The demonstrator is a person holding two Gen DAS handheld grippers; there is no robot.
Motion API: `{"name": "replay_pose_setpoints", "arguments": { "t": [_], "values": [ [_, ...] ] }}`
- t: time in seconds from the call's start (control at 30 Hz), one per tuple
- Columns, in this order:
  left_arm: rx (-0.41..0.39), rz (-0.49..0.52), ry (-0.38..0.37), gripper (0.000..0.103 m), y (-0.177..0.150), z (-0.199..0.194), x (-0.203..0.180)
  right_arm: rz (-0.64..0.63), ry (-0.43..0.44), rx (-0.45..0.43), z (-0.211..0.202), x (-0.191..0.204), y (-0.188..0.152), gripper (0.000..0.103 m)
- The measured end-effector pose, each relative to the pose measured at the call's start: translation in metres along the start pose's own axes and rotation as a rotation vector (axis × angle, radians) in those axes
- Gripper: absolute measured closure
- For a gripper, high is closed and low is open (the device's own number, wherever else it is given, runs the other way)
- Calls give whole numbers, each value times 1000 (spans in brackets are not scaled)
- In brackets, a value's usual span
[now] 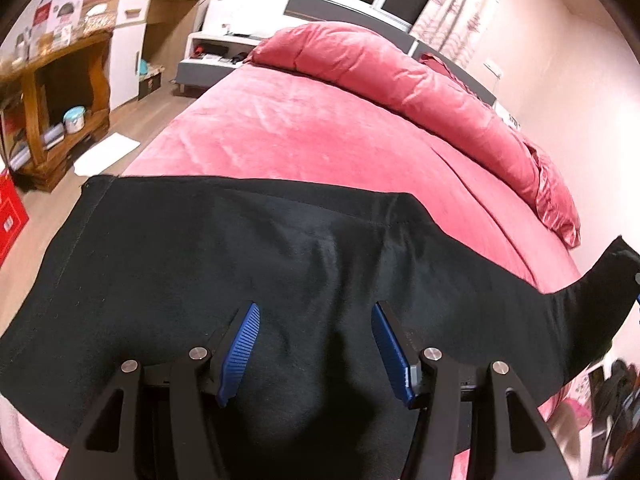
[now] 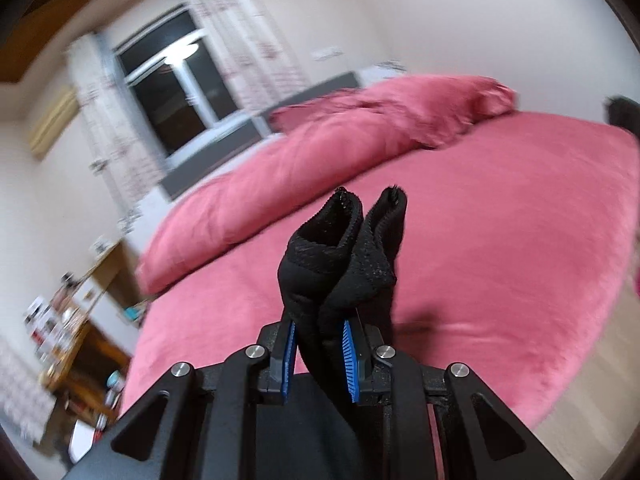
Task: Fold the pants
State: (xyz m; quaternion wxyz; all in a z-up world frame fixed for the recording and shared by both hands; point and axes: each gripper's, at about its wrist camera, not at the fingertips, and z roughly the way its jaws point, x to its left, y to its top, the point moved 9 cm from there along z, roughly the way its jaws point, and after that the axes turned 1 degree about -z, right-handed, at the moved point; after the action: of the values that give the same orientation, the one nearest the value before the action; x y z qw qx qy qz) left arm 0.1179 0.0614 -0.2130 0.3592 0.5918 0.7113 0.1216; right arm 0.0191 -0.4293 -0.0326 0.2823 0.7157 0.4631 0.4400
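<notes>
The left wrist view looks forward and steeply down along its own fingers, close above the black pants (image 1: 240,264) spread on the pink bed (image 1: 304,132), facing the headboard end and the duvet (image 1: 420,92), with a wooden shelf (image 1: 60,96) at its left. The right wrist view sits higher and rolled, so the room tilts; it faces across the same bed (image 2: 480,220) towards the window (image 2: 176,84). Both share the bed, the duvet (image 2: 280,176) and the window wall.
</notes>
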Motion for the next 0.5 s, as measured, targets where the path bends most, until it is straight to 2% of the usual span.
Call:
{"name": "replay_pose_setpoints", "arguments": {
  "t": [0.17, 0.33, 0.43, 0.5],
  "values": [
    [11, -23, -9, 44, -3, 2, 3, -156, 113, 56, 6, 69, -33, 82],
    [14, -16, -27, 44, -5, 1, -4, -329, 171, 144, 24, 120, -77, 82],
    [22, -4, -40, 44, -8, 1, -11, -409, 204, 203, 42, 139, -104, 82],
    [25, 10, -48, 44, -9, 0, -15, -416, 229, 253, 55, 146, -123, 82]
  ]
}}
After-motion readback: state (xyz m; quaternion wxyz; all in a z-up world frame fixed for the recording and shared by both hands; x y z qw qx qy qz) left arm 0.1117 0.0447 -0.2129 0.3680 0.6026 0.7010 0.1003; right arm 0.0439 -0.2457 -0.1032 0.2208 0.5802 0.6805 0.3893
